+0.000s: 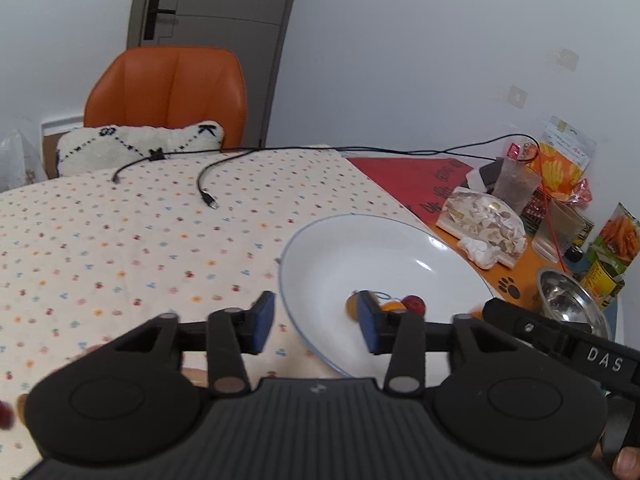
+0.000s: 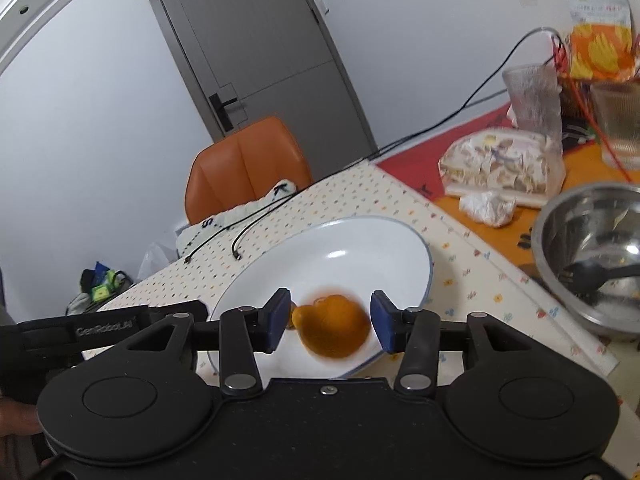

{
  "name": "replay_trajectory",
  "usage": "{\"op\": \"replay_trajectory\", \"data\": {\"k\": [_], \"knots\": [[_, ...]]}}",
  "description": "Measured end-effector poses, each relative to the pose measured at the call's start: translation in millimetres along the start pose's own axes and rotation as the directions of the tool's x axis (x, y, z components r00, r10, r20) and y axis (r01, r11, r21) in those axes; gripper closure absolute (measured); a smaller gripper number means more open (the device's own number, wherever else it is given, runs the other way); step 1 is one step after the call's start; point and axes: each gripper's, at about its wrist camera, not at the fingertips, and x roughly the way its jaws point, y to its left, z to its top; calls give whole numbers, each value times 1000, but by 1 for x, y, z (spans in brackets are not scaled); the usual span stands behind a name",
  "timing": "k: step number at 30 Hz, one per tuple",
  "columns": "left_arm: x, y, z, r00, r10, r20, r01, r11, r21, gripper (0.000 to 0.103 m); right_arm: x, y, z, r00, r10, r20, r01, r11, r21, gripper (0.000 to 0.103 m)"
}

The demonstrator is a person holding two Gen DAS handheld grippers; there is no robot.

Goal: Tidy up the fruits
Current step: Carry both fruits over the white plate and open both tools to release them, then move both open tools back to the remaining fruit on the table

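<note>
A white plate with a blue rim [image 1: 360,256] [image 2: 352,256] lies on the dotted tablecloth. An orange fruit [image 2: 334,326], blurred, lies low in the plate between the blue pads of my right gripper [image 2: 330,322], with a thin gap on each side; the jaws stand open. A smaller orange piece [image 2: 298,316] sits just behind it. In the left wrist view the plate holds small orange fruits [image 1: 394,305] and a red one [image 1: 414,304]. My left gripper [image 1: 316,322] hangs open and empty over the plate's left rim. Another red fruit [image 1: 6,416] shows at the lower left edge.
A steel bowl [image 2: 592,264] with a black utensil stands right of the plate. Behind it are two glasses [image 2: 532,96], a snack bag [image 1: 480,220] and packets. Two black cables [image 1: 206,196] lie across the cloth. An orange chair [image 1: 168,92] with a cushion stands at the far edge.
</note>
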Motion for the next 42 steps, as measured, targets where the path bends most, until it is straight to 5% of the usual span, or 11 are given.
{"op": "replay_trajectory", "data": {"k": [4, 7, 20, 42], "knots": [[-13, 8, 2, 999, 31, 33, -31, 999, -5, 30, -5, 2, 2, 1000, -5, 0, 5, 1000, 12, 54], [-22, 14, 2, 997, 59, 53, -58, 998, -17, 23, -10, 5, 3, 1000, -6, 7, 6, 1000, 26, 50], [-74, 45, -3, 987, 104, 118, -100, 994, -42, 16, -37, 37, 1, 998, -26, 53, 27, 1000, -4, 2], [-140, 101, -23, 981, 142, 130, -131, 987, -92, 10, -56, 96, -5, 995, 99, 7, -98, 994, -40, 0]]}}
